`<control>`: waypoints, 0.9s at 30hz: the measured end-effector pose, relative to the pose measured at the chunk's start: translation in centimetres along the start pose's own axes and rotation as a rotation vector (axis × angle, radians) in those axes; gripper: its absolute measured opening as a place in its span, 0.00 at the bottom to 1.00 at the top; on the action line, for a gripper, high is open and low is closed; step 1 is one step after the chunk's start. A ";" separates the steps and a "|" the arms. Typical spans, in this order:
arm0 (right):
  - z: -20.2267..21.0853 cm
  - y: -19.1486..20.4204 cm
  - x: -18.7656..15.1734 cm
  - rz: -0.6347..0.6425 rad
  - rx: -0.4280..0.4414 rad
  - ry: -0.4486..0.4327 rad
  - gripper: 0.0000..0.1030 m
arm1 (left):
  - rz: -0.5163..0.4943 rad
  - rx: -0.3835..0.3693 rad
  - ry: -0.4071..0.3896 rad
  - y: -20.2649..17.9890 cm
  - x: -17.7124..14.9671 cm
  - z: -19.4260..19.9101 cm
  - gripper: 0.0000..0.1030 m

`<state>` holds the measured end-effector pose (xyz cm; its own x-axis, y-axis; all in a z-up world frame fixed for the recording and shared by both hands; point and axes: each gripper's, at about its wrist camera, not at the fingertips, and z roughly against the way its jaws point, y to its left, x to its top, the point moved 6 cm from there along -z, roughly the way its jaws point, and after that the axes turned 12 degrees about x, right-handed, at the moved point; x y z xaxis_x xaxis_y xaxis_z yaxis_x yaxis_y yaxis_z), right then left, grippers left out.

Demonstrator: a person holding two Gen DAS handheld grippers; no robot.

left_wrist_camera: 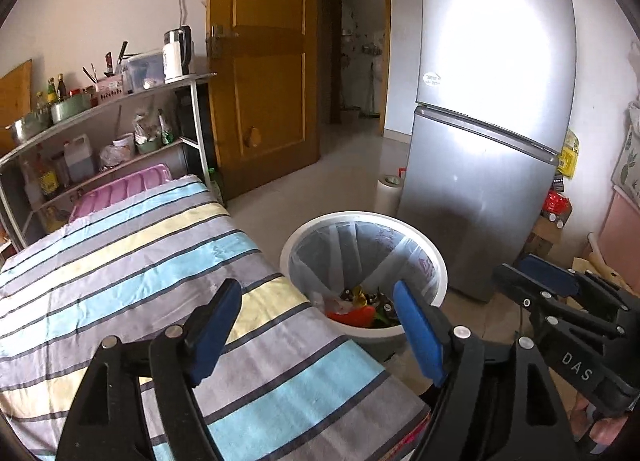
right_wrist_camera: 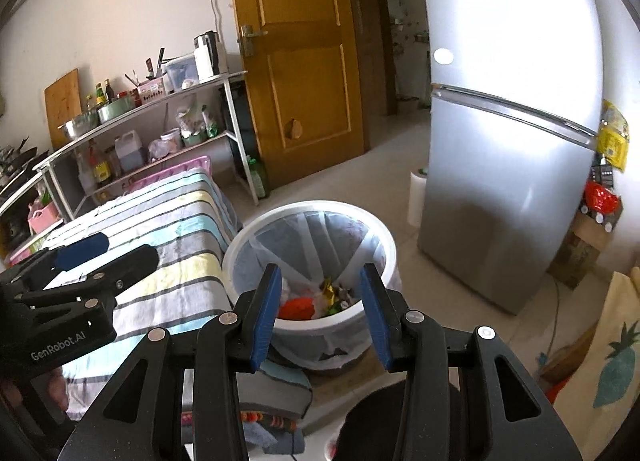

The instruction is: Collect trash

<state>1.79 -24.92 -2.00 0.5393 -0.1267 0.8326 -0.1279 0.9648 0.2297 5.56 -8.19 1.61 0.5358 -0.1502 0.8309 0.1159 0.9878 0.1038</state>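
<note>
- Trash (left_wrist_camera: 362, 307) is lying at the bottom of the white bin (left_wrist_camera: 438, 261) in the left wrist view: a red wrapper, a gold scrap and dark bits, all loose in a thin clear liner (left_wrist_camera: 404, 253).
- Handling judgement: the scraps are looking light, soft and crushable; the liner is looking slippery and easy to tear, so the folded edge at the rim is appearing the safest place to pinch.
- Left gripper (left_wrist_camera: 320, 325) is hovering above the striped cloth (left_wrist_camera: 132, 261), aimed toward the bin, with its fingers standing wide apart and holding nothing.
- Right gripper (left_wrist_camera: 536, 273) is showing at the right edge, beside the fridge (left_wrist_camera: 488, 181); its finger gap is not readable from this side.
- Bin (right_wrist_camera: 384, 245) is sitting in the right wrist view on the floor between the striped cloth (right_wrist_camera: 172, 213) and the fridge (right_wrist_camera: 512, 181), with the trash (right_wrist_camera: 316, 301) inside.
- Right gripper (right_wrist_camera: 320, 313) is pointing down at the bin mouth, fingers apart and empty.
- Left gripper (right_wrist_camera: 116, 249) is extending over the cloth, tips separated.
</note>
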 end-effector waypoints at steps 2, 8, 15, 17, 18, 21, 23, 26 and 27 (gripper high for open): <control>0.3 0.2 -0.3 -0.009 0.000 -0.004 0.41 | -0.006 0.003 -0.010 0.0 -0.3 0.5 0.78; 0.8 0.4 -1.0 -0.015 -0.022 -0.010 0.40 | -0.044 0.047 0.002 -0.2 -1.4 0.8 0.78; 1.0 0.4 -1.5 -0.030 -0.046 -0.009 0.41 | -0.034 0.066 0.001 0.2 -2.0 1.3 0.78; 1.0 0.5 -1.6 -0.032 -0.039 -0.008 0.41 | -0.039 0.065 0.002 0.1 -2.1 1.5 0.78; 1.1 0.6 -1.6 -0.030 -0.040 -0.008 0.41 | -0.039 0.067 0.001 0.0 -2.1 1.5 0.78; 1.2 0.6 -1.7 -0.028 -0.044 -0.009 0.41 | -0.045 0.065 0.001 -0.1 -2.2 1.7 0.78; 1.2 0.6 -1.7 -0.029 -0.045 -0.011 0.41 | -0.048 0.062 0.003 -0.2 -2.3 1.8 0.78; 1.2 0.6 -1.7 -0.031 -0.050 -0.007 0.40 | -0.050 0.062 0.008 -0.2 -2.4 1.9 0.78; 1.2 0.6 -1.7 -0.031 -0.051 -0.006 0.41 | -0.050 0.064 0.009 -0.2 -2.3 1.8 0.78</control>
<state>-0.24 -24.45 -2.68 0.5373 -0.1585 0.8284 -0.0686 0.9707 0.2302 2.75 -7.98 0.63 0.5385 -0.1999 0.8186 0.0898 0.9795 0.1801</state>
